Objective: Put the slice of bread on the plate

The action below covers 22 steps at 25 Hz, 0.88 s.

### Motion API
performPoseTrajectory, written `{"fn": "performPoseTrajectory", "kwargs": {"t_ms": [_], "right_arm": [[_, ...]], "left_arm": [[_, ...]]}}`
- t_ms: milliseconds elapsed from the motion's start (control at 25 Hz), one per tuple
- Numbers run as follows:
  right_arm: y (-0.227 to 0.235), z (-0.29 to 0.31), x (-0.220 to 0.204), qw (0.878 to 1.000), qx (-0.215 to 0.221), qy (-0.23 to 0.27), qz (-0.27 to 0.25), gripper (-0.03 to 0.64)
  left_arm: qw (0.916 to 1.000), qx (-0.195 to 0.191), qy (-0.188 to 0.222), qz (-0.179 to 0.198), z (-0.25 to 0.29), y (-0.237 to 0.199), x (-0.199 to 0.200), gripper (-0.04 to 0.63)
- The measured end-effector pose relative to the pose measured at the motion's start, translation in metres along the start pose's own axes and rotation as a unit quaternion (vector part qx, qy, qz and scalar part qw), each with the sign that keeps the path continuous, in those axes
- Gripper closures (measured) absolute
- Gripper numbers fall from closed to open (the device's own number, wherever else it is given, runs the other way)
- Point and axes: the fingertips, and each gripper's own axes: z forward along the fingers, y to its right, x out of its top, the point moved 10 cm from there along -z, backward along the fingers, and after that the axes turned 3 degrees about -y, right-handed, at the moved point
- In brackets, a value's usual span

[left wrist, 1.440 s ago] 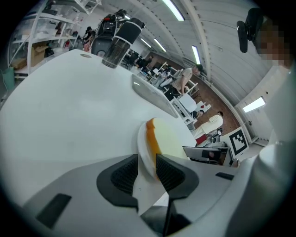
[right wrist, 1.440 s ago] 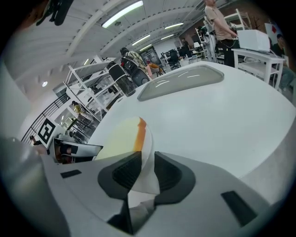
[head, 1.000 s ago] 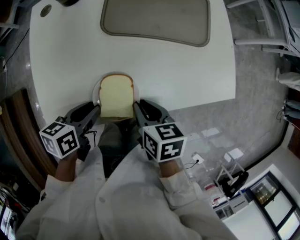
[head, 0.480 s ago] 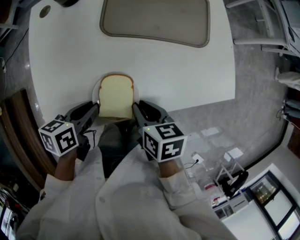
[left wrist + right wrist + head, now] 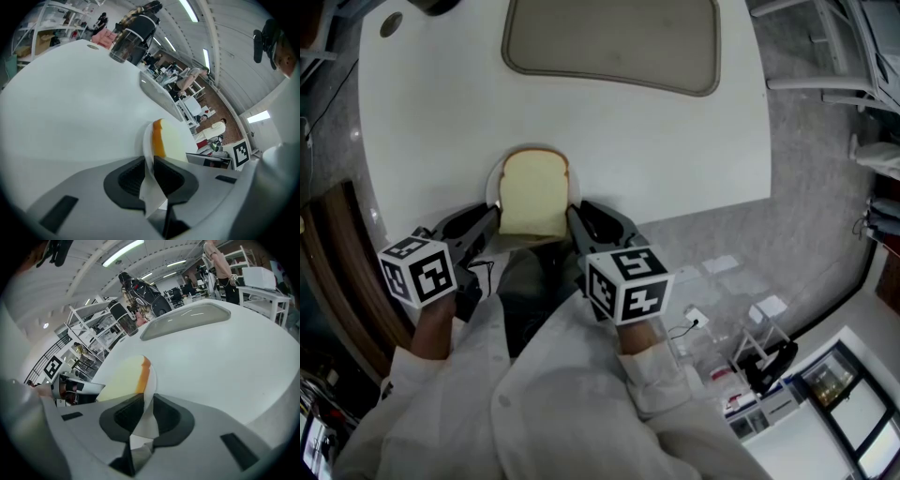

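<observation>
A slice of white bread point(image 5: 532, 195) with a brown crust lies on a small white plate point(image 5: 492, 183) at the near edge of the white table point(image 5: 675, 141). My left gripper point(image 5: 492, 217) is at the plate's left rim. Its jaws are closing, and in the left gripper view point(image 5: 149, 171) the plate rim point(image 5: 147, 145) fills the gap between the pads, with the bread point(image 5: 171, 140) just beyond. My right gripper point(image 5: 575, 214) is shut on the plate's right rim. The right gripper view point(image 5: 143, 416) shows that rim point(image 5: 151, 385) pinched between its pads beside the bread point(image 5: 124, 376).
A grey oval tray point(image 5: 609, 42) lies at the far side of the table. A dark jug-like container point(image 5: 131, 40) stands at the far left corner. The table's front edge runs just under the grippers. To the right, grey floor point(image 5: 806, 187) holds small devices and cables.
The left gripper's jaws have drawn in onto the plate's left rim and its marker cube has shifted slightly. Bread, plate and right gripper stay where they were.
</observation>
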Motion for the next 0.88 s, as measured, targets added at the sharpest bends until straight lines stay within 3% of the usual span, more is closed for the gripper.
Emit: {"fn": "performPoseTrajectory", "kwargs": {"t_ms": [240,880], "right_arm": [[0.000,0.004,-0.002,0.999,0.004,-0.002,0.034,0.552],[-0.002,-0.007,-0.005,0.999,-0.019,-0.004,0.051,0.558]], "left_arm": [[0.9999,-0.009,0.000,-0.009,0.001,-0.004,0.000,0.532],[0.9991,-0.040,-0.008,-0.013,0.002,-0.001,-0.005,0.537]]}}
